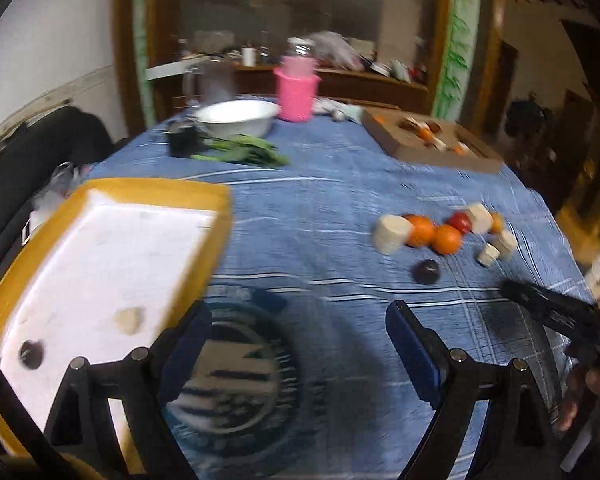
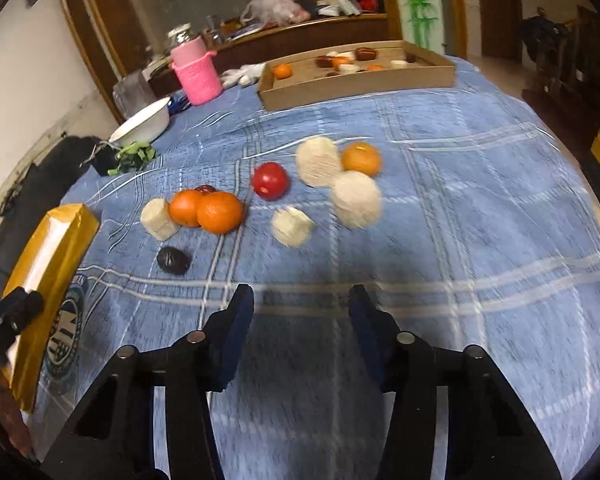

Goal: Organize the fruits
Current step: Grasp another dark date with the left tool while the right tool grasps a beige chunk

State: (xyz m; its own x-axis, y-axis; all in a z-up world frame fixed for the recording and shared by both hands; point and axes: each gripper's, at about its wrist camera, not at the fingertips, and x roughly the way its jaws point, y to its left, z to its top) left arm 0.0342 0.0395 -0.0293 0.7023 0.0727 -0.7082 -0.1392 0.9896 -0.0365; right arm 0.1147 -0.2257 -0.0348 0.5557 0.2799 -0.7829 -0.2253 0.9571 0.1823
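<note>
1. Little of the sorting looks done. The yellow-rimmed tray [image 1: 100, 264] at the left of the table holds only two pieces: a small dark fruit [image 1: 32, 354] near its front corner and a pale chunk [image 1: 129, 320] a little farther in. The rest of its white floor is bare.

2. Most of the fruit lies loose on the blue checked tablecloth [image 2: 460, 240], well apart from that tray: two oranges touching each other [image 2: 208, 210], a third orange [image 2: 361, 158] farther back, a red fruit [image 2: 270, 180], several pale cut pieces [image 2: 354, 198] and a dark fruit [image 2: 173, 260] lying alone nearest the tray.

3. A cardboard tray [image 2: 360, 80] at the far side of the table already carries a mix of oranges, dark fruits and pale pieces. Whether that batch is finished or waiting cannot be told from here.

4. The left gripper [image 1: 298, 346] hangs beside the yellow-rimmed tray with its jaws wide apart and nothing between them.

5. The right gripper [image 2: 301, 320] faces the loose pile, its jaws apart and empty, none of the fruit within reach of the pads yet.

6. The judgement: the task is at an early stage, with roughly the whole pile still to be carried over, piece by piece.
</note>
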